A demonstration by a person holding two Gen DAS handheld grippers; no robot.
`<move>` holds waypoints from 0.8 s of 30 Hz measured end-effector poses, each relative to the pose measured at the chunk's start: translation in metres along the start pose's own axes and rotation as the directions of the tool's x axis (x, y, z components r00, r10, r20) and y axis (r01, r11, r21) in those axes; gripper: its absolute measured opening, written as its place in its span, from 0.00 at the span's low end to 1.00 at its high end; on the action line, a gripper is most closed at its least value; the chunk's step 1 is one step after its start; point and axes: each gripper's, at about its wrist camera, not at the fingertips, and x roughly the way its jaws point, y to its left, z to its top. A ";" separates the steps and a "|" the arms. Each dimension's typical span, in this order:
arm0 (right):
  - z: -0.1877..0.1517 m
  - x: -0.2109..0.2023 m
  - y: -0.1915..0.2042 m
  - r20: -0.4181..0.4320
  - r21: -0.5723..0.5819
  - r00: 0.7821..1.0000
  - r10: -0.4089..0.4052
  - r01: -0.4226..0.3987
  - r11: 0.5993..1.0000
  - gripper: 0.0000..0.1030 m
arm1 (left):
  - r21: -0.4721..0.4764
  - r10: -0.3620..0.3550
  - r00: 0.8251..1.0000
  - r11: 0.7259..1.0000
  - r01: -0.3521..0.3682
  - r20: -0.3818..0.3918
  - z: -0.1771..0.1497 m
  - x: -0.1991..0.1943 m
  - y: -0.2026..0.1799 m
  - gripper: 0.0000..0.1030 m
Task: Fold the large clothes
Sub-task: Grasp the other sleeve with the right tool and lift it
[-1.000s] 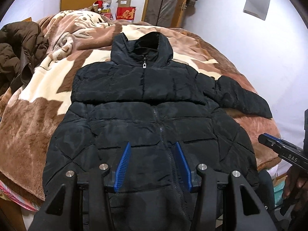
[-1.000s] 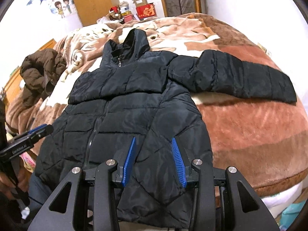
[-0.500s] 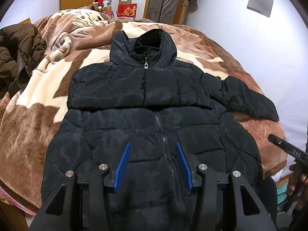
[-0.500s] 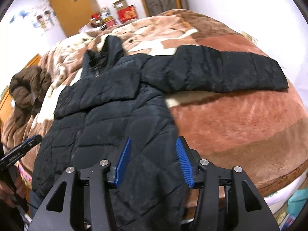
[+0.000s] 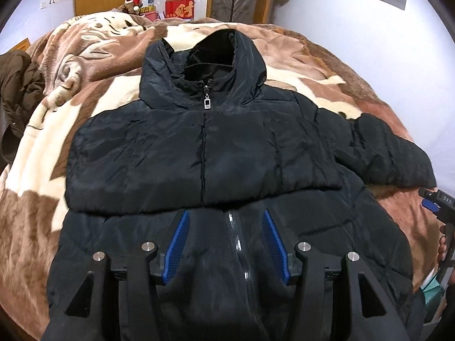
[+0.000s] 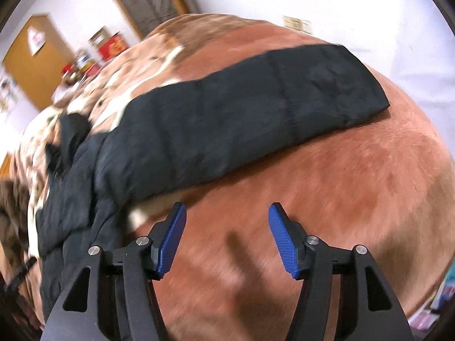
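A black hooded puffer jacket (image 5: 204, 153) lies face up, zipped, on a bed. One sleeve is folded across its chest; the other sleeve (image 6: 241, 105) stretches out flat to the right over the blanket. My left gripper (image 5: 224, 227) is open and empty, hovering over the jacket's zip below the folded sleeve. My right gripper (image 6: 227, 227) is open and empty above bare blanket, in front of the outstretched sleeve. The right gripper also shows at the right edge of the left wrist view (image 5: 438, 201).
A brown and cream plush blanket (image 5: 74, 65) covers the bed. A brown coat (image 5: 17, 91) is heaped at the bed's left side. Boxes (image 5: 179, 8) and a wooden wardrobe stand behind the bed. A white wall runs along the right.
My left gripper moved forward over the jacket toward the chest. My right gripper swung right, off the jacket body, toward the outstretched sleeve. Both stayed open.
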 end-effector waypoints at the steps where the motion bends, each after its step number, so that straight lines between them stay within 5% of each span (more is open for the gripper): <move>1: 0.007 0.007 -0.009 0.000 0.029 1.000 0.004 -0.004 1.000 0.59 | -0.002 0.002 1.000 1.000 -0.002 -0.003 0.002 0.004 0.000 0.54; 7: 0.033 0.029 -0.047 0.046 0.194 0.996 0.075 -0.083 0.977 0.59 | -0.025 -0.001 1.000 1.000 0.000 -0.025 0.001 0.023 0.003 0.54; 13: 0.049 0.037 -0.058 0.102 0.270 0.993 0.064 -0.089 0.959 0.59 | -0.053 0.006 0.999 0.999 -0.009 -0.047 -0.007 0.028 0.009 0.54; 15: 0.052 0.035 -0.055 0.104 0.268 0.994 0.026 -0.053 0.962 0.48 | -0.063 0.007 0.999 0.998 -0.010 -0.049 -0.008 0.027 0.011 0.54; 17: 0.056 0.028 -0.047 0.105 0.236 0.994 0.010 -0.035 0.971 0.24 | -0.068 0.007 0.999 0.998 -0.010 -0.042 -0.008 0.023 0.013 0.54; 24: 0.065 -0.036 0.011 0.166 0.071 0.983 0.077 -0.090 0.993 0.16 | -0.097 0.016 1.000 0.995 -0.016 -0.002 -0.007 -0.001 0.024 0.54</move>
